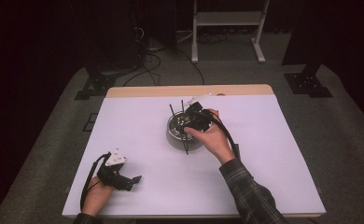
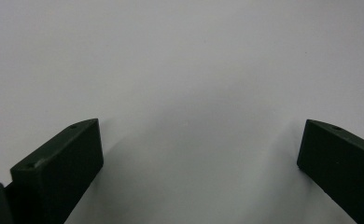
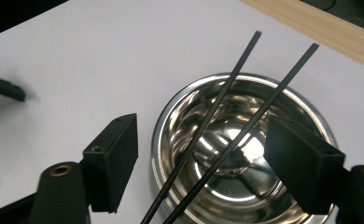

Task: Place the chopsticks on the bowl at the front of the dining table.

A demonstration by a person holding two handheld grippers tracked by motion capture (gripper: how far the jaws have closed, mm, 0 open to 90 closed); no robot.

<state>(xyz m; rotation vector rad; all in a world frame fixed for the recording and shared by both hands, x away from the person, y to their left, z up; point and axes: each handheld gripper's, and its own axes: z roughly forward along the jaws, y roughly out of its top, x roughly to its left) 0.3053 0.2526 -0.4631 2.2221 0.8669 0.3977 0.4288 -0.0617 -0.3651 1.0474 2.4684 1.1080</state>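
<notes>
while the two black chopsticks [image 3: 227, 126] lie side by side across the steel bowl [image 3: 283, 98], their far tips stick out past its rim toward the wooden edge of the table [image 3: 311, 25] and their near ends run down over the near rim between my jaws. the bowl sits near the middle of the white tabletop [image 1: 138, 130], a little toward the far side. my right claw [image 3: 201, 161] hangs just above the bowl with its jaws spread wide, one jaw over the white surface beside the rim and the other over the bowl's inside, and neither pad touches the sticks as far as i can tell. from the high view my right hand [image 1: 215, 140] holds that claw at the bowl's near right side, the cable trailing back along my checked sleeve [image 1: 252, 191]. my left claw [image 1: 136, 179] rests well apart from all this, low at the near left corner of the table, its jaws also spread open over bare white surface with nothing between them
</notes>
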